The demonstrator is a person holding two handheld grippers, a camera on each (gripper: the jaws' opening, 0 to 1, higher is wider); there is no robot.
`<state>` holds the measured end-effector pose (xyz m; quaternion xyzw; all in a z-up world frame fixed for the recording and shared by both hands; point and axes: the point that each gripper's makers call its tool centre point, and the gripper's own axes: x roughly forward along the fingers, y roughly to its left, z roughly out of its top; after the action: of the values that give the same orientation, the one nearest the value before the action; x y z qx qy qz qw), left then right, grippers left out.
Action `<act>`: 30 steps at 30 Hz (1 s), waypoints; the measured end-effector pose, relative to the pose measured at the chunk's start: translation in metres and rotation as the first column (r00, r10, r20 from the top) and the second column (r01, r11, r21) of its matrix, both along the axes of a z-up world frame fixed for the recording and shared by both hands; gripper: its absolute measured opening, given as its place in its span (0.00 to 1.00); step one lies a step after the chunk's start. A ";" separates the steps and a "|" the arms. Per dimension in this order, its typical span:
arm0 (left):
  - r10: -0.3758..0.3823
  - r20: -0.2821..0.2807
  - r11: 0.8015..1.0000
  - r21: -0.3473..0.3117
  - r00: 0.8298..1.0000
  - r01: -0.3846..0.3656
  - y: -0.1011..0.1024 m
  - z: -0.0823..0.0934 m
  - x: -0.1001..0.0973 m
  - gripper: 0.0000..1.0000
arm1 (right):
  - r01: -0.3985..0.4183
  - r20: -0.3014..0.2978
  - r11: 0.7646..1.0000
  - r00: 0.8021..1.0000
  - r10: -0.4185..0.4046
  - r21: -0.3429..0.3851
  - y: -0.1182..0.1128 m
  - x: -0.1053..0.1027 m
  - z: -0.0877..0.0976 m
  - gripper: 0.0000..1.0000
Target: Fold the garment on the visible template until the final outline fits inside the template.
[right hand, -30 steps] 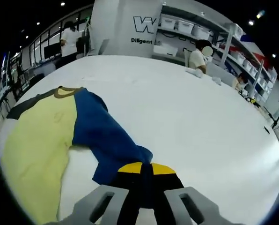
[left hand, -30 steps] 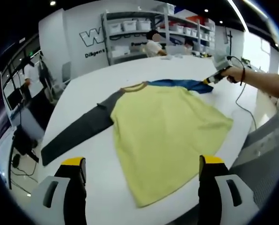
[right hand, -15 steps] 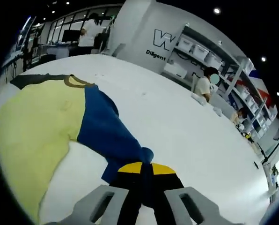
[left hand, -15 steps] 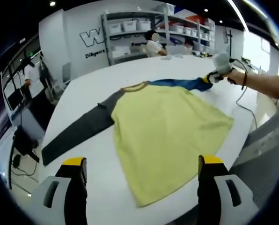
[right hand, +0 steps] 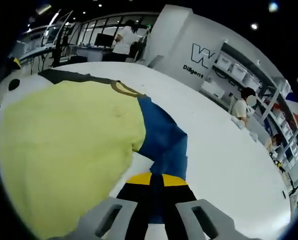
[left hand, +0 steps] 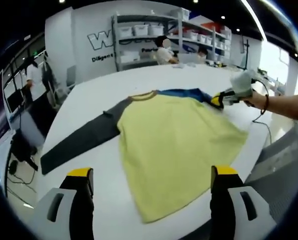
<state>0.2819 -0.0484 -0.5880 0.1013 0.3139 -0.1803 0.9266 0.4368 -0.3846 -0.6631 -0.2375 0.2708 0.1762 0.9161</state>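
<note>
Sleeve-folding is underway: the right hand-held gripper point(right hand: 156, 192) is pinching the blue sleeve point(right hand: 161, 142) between closed jaws and holding its cuff near the yellow body of the garment point(left hand: 174, 145), at the shoulder edge. The left hand-held gripper point(left hand: 151, 187) is hanging wide apart and holding nothing, just short of the garment's hem. The garment is lying flat on the white counter point(left hand: 94, 95), its grey sleeve point(left hand: 81, 142) stretching away from the body on the far side. Next, I judge, the blue sleeve needs laying across the body.
</note>
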 end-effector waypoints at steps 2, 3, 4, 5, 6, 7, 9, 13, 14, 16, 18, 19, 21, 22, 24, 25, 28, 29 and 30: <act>-0.007 0.005 1.000 0.028 1.000 0.007 0.002 0.000 -0.001 0.95 | -0.024 -0.010 1.000 1.000 0.024 0.007 0.009 -0.002 -0.002 0.00; -0.008 0.005 1.000 0.026 1.000 0.008 0.002 0.000 -0.001 0.95 | -0.028 -0.011 1.000 1.000 0.029 0.009 0.012 -0.004 -0.003 0.00; -0.008 0.006 1.000 0.022 1.000 0.007 0.002 0.001 -0.001 0.95 | -0.036 -0.012 0.999 0.999 0.036 0.009 0.015 -0.004 -0.004 0.00; -0.005 0.005 1.000 0.014 1.000 0.005 0.002 0.001 -0.002 0.96 | -0.047 -0.017 0.999 0.999 0.047 0.003 0.018 -0.005 -0.006 0.00; 0.000 0.006 1.000 0.003 1.000 0.000 0.003 0.002 -0.001 0.96 | -0.058 -0.023 0.998 0.998 0.058 -0.002 0.021 -0.007 -0.008 0.00; 0.002 0.007 1.000 0.001 1.000 -0.002 0.004 0.003 -0.001 0.95 | -0.064 -0.026 0.998 0.998 0.064 -0.006 0.023 -0.008 -0.009 0.00; 0.003 0.011 1.000 0.005 1.000 -0.003 0.005 0.004 -0.001 0.95 | -0.068 -0.032 0.998 0.997 0.068 -0.010 0.025 -0.009 -0.010 0.00; -0.001 0.006 1.000 0.014 1.000 0.001 0.006 0.003 -0.002 0.96 | -0.067 -0.042 0.998 0.997 0.067 0.003 0.025 -0.010 -0.011 0.00; -0.001 0.003 1.000 0.015 1.000 0.001 0.007 0.003 -0.003 0.97 | -0.066 -0.044 0.998 0.997 0.066 0.008 0.025 -0.010 -0.011 0.00; -0.004 -0.001 1.000 0.019 1.000 0.004 0.007 0.002 -0.003 0.97 | -0.071 -0.051 0.997 0.996 0.071 0.007 0.025 -0.011 -0.013 0.00; -0.008 -0.001 1.000 0.016 1.000 0.008 0.006 0.002 -0.003 0.97 | -0.070 -0.056 0.997 0.996 0.071 0.014 0.025 -0.012 -0.013 0.00; -0.010 -0.004 1.000 0.014 1.000 0.010 0.005 0.002 -0.004 0.97 | -0.068 -0.058 0.998 0.996 0.069 0.018 0.025 -0.012 -0.013 0.00; -0.012 -0.001 1.000 0.013 1.000 0.012 0.005 0.003 -0.004 0.97 | -0.036 -0.072 0.998 0.997 0.040 0.055 0.024 -0.014 -0.012 0.01; -0.013 0.002 1.000 0.012 1.000 0.013 0.004 0.003 -0.004 0.97 | -0.026 -0.070 0.996 0.997 0.032 0.085 0.025 -0.015 -0.009 0.03; -0.016 0.000 1.000 0.005 1.000 0.016 0.003 0.003 -0.004 0.97 | -0.005 -0.073 0.993 0.997 0.013 0.121 0.025 -0.016 -0.005 0.08; -0.017 -0.002 1.000 0.000 1.000 0.017 0.002 0.003 -0.005 0.96 | 0.010 -0.071 0.991 0.997 0.000 0.133 0.023 -0.015 -0.003 0.12; -0.022 -0.015 1.000 0.004 1.000 0.022 0.003 0.000 -0.007 0.96 | 0.054 -0.104 0.975 0.994 -0.032 0.213 0.025 -0.018 0.002 0.23; -0.025 -0.022 1.000 0.010 0.999 0.026 0.003 -0.001 -0.008 0.96 | 0.062 -0.105 0.967 0.994 -0.037 0.246 0.027 -0.016 0.005 0.25; -0.027 -0.024 1.000 0.014 0.999 0.027 0.003 -0.002 -0.008 0.96 | 0.072 -0.109 0.964 0.993 -0.045 0.256 0.027 -0.016 0.006 0.27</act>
<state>0.2740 -0.0454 -0.5897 0.1102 0.3246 -0.1917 0.9196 0.4207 -0.3578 -0.6569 -0.0980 0.2989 0.1951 0.9290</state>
